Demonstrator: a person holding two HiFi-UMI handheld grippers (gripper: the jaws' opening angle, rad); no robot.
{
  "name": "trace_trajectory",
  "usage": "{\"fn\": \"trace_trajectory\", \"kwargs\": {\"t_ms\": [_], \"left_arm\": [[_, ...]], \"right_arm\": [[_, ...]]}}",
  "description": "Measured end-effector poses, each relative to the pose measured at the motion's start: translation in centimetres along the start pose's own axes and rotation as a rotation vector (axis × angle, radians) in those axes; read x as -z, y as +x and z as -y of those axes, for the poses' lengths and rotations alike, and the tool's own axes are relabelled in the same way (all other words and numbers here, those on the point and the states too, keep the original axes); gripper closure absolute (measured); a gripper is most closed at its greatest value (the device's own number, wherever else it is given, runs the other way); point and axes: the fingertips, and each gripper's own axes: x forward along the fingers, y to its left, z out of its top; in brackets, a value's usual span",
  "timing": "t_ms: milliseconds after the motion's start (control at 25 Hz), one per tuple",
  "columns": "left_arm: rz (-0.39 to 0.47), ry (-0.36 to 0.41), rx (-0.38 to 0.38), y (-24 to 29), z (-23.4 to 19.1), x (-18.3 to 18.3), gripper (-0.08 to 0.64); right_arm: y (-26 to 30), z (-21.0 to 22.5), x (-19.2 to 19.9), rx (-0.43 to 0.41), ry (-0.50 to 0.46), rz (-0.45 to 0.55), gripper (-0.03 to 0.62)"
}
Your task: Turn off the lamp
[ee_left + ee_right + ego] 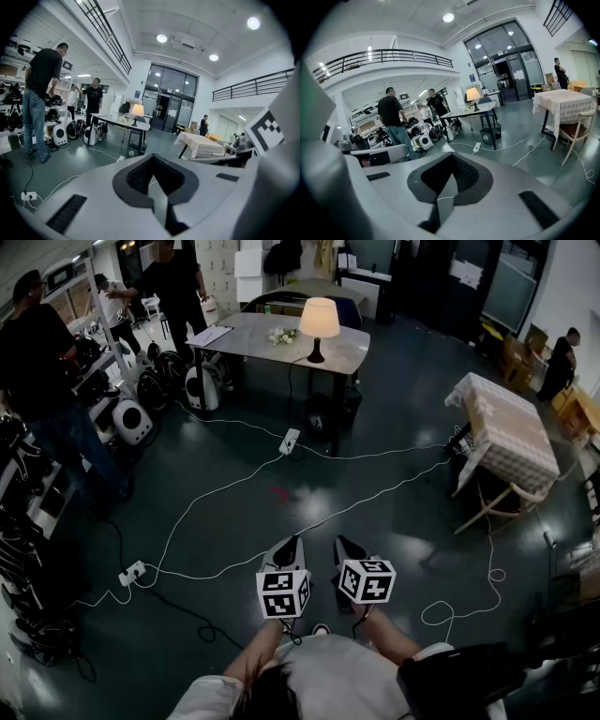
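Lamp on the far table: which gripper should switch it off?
Right gripper, marginally. It and the left gripper are shut, side by side, far from the lamp, standing toward the table's right end.

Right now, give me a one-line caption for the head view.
Left gripper and right gripper, shut and empty, face the lit lamp on the far table.

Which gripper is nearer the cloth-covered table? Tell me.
Right. The right gripper sits on the side toward the cloth-covered table, which stands ahead to its right; the left gripper is beside it, farther over.
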Motion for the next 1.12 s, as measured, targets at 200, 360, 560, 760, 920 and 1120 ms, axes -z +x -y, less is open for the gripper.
{"fn": "trace_trajectory", "kwargs": {"t_ms": [200,360,560,760,920,1120], "left_arm": [[-0.005,-0.004,0.001,0.4,-0.9,0.1,0.552],[-0.008,-0.002,0.006,0.4,-1.9,-0.2,0.552],[-0.005,0.004,0.011,0.3,-4.3,-0.8,0.552],[-0.002,0.010,0.013,0.1,-7.3,-1.2,0.552],[-0.011,0.002,0.013,0.2,-9.3,-0.9,0.552],[-0.028,-0.010,0.018,1.2,-10.4,-0.7,0.552]], "right_arm": [[0.8,0.0,0.2,0.008,-0.001,-0.005,0.594],[1.6,-0.7,0.0,0.012,0.010,-0.003,0.594],[3.2,-2.2,-0.4,0.017,0.034,0.010,0.592],[4.7,-3.6,-0.4,0.037,0.034,0.017,0.592],[5.1,-3.7,0.1,0.062,0.041,0.013,0.593],[5.7,-2.9,0.4,0.102,0.047,-0.001,0.592]]}}
